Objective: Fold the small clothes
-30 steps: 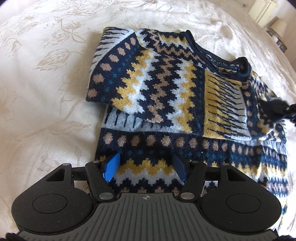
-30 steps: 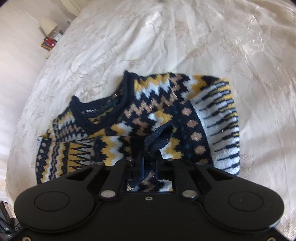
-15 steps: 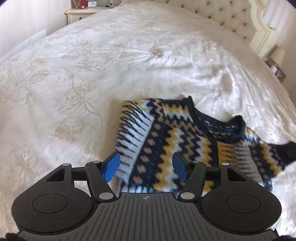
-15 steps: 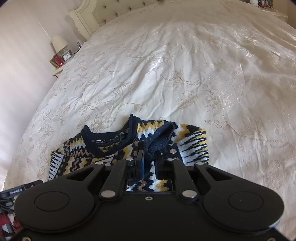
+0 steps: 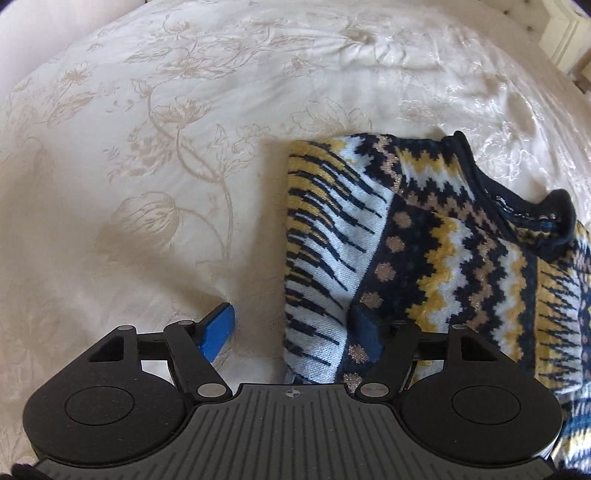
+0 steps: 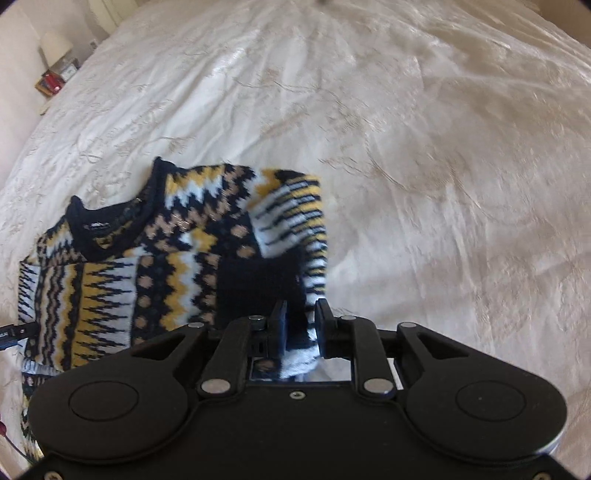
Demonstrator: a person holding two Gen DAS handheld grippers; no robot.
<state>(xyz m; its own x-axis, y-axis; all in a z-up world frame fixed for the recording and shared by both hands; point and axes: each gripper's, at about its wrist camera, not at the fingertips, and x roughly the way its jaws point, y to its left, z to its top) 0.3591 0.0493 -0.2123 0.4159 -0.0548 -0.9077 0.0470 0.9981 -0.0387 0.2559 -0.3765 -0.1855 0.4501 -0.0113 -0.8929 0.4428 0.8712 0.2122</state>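
A small knitted sweater in navy, yellow, white and tan zigzags lies on the cream bedspread, with its navy collar towards the far side. My left gripper hovers at the sweater's left edge. Its jaws are opening: the left blue pad is over bare bedspread and the right one is over the knit, gripping nothing. In the right wrist view the sweater has a sleeve folded across it, with the dark cuff lying on the body. My right gripper is opening, with loose sleeve fabric between its fingers.
The floral bedspread stretches widely on all sides of the sweater. A bedside table with a lamp stands beyond the bed's far left corner in the right wrist view. Cream furniture shows at the top right of the left wrist view.
The right gripper went from shut on the dark cuff to parted, and the sleeve now lies on the sweater. The left gripper shifted to the sweater's left edge and its jaws widened.
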